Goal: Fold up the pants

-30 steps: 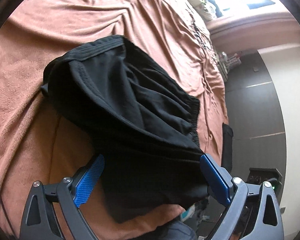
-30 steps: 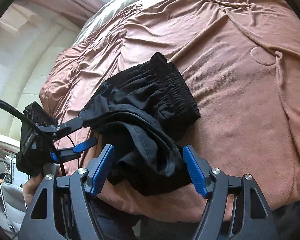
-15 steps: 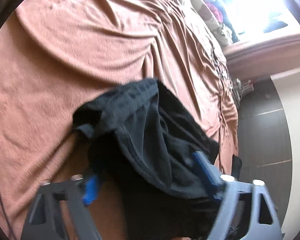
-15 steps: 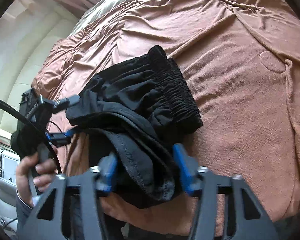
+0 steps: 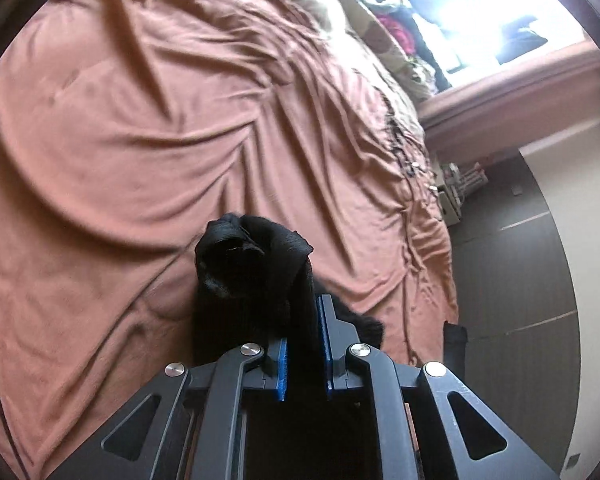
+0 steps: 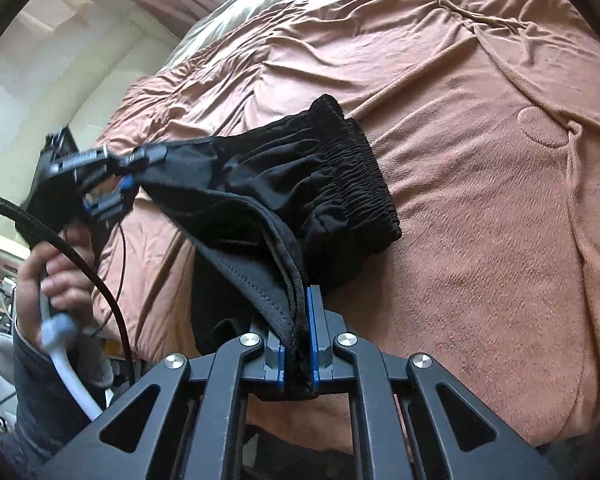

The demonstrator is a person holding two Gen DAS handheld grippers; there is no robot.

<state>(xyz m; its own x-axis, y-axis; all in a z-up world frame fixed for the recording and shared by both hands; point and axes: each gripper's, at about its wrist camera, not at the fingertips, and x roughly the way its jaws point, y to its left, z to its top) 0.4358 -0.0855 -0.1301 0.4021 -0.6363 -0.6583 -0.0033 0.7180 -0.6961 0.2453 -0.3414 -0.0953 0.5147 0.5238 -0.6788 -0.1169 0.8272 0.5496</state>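
Observation:
The black pants [image 6: 300, 184] lie partly folded on the brown bedspread [image 6: 480, 160], elastic waistband toward the right. My right gripper [image 6: 298, 344] is shut on a hemmed edge of the pants near the bed's front edge. My left gripper [image 5: 302, 340] is shut on another bunched part of the pants [image 5: 248, 268], which rises between its blue pads. In the right wrist view the left gripper [image 6: 124, 176] holds the pants' left end, lifted off the bed, with the person's hand [image 6: 56, 264] on its handle.
The wrinkled bedspread [image 5: 160, 120] covers the whole bed. Pillows and clothes [image 5: 392, 32] lie at the far end under a bright window. Dark floor [image 5: 520, 280] and a white wall lie beyond the bed's right edge. A black cable [image 6: 80, 248] hangs by the hand.
Both grippers went from open around the pants to shut on the fabric. The left end of the pants has lifted and bunched up in the left gripper.

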